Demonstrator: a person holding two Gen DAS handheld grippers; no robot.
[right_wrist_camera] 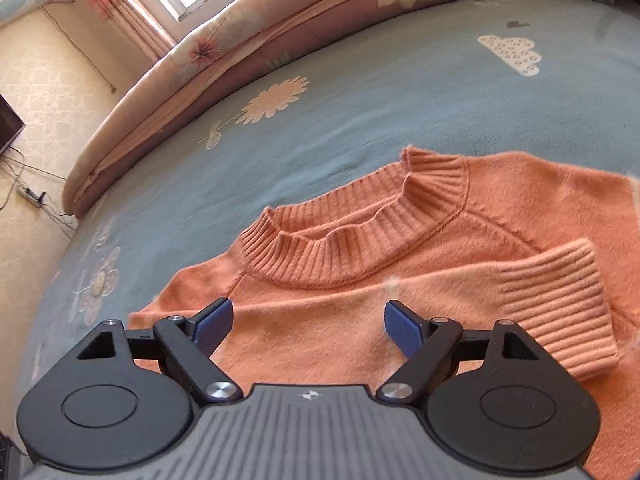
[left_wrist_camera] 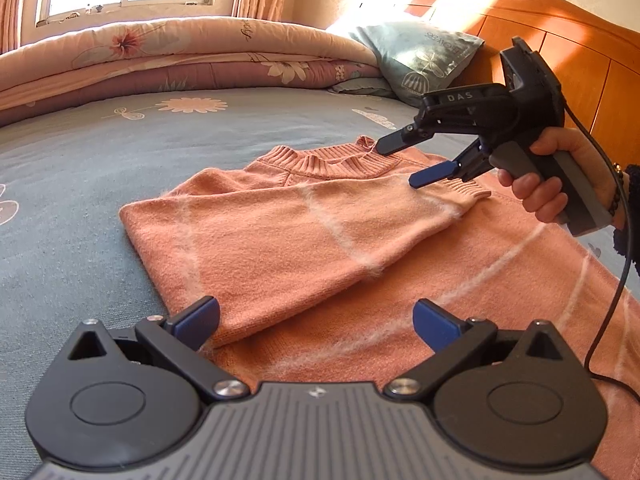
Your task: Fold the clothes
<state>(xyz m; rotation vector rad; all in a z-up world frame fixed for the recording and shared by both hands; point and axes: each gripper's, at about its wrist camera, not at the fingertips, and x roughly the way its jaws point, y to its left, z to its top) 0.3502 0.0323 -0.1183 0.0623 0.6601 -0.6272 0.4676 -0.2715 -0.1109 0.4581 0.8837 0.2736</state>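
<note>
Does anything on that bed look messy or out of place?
Nothing stands out. The orange knitted sweater lies flat on the blue flowered bedsheet, one sleeve folded neatly across its front; the ribbed collar is only slightly rumpled.

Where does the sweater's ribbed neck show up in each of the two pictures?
Left wrist view: ribbed collar upper centre, beside the right gripper.
Right wrist view: ribbed collar at centre, beyond the open jaws.
Shared landmark: the folded sleeve's ribbed cuff.
</note>
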